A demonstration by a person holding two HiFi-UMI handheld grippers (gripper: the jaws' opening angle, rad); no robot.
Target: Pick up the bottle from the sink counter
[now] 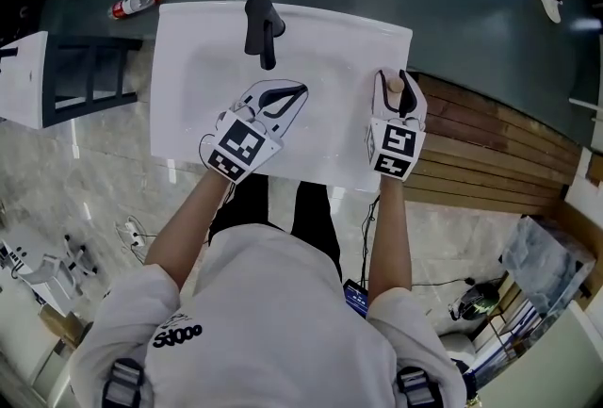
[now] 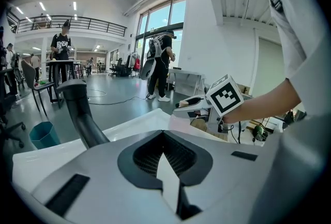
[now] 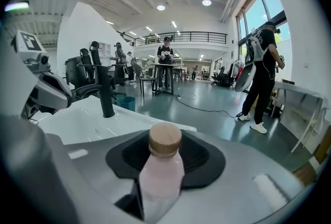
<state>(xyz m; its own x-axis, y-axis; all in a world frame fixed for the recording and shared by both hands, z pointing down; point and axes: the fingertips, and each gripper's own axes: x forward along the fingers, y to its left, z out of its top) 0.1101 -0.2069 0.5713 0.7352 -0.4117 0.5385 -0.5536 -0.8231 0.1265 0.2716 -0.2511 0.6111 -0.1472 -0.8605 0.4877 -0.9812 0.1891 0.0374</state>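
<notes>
Right gripper: clamped on pink bottle, wooden cap up, at sink counter's right edge.
Left gripper: jaws together, empty, over basin.
Nearby: black faucet behind left gripper, well apart from bottle.

Left gripper jaws together near black faucet

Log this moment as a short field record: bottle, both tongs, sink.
bottle: pink, tan round cap, upright, between the right tongs
right tongs: shut on the bottle, at the sink's right edge
left tongs: tips together, nothing between them, over the basin
sink: white, with a black faucet at its far side
bottle off the surface: cannot tell, its base is hidden
</notes>
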